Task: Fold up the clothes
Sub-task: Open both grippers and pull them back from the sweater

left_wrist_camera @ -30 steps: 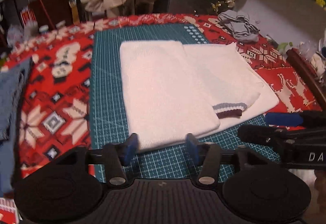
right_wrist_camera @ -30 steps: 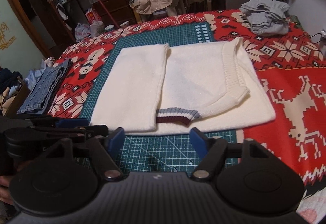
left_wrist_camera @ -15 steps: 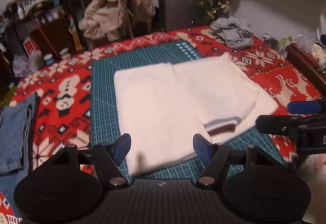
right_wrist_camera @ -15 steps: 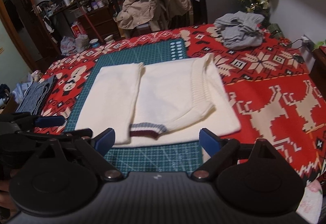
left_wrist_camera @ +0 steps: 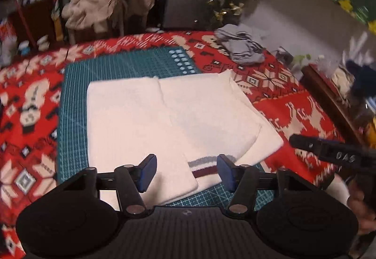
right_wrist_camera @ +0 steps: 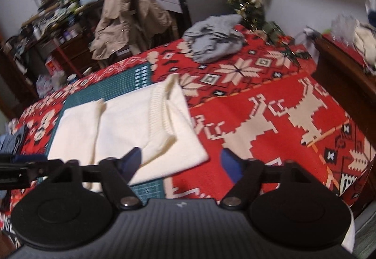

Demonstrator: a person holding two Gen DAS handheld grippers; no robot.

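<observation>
A folded white sweater (left_wrist_camera: 141, 122) (right_wrist_camera: 131, 122) lies flat on the green cutting mat (left_wrist_camera: 131, 63) (right_wrist_camera: 112, 87), its grey and maroon striped cuff (left_wrist_camera: 204, 166) at the near edge. My left gripper (left_wrist_camera: 186, 170) hovers above that near edge and cuff. Its jaws are closing, and the pads press on nothing. My right gripper (right_wrist_camera: 182, 162) hangs over the sweater's near right corner and the red cloth, its jaws also closing on nothing. In the left wrist view, the right gripper (left_wrist_camera: 329, 150) shows at the right edge.
A red patterned cloth (right_wrist_camera: 270, 117) covers the table. A grey clothing pile (left_wrist_camera: 242, 47) (right_wrist_camera: 213, 45) sits at the far right. Folded jeans (right_wrist_camera: 11, 141) lie at the left. A beige jacket (right_wrist_camera: 131, 14) hangs on a chair behind. Wooden furniture (right_wrist_camera: 347, 75) borders the right side.
Both grippers have shifted right along the sweater's near edge, the right one farther and with a roll. The jaws of both stand narrower than half a second ago.
</observation>
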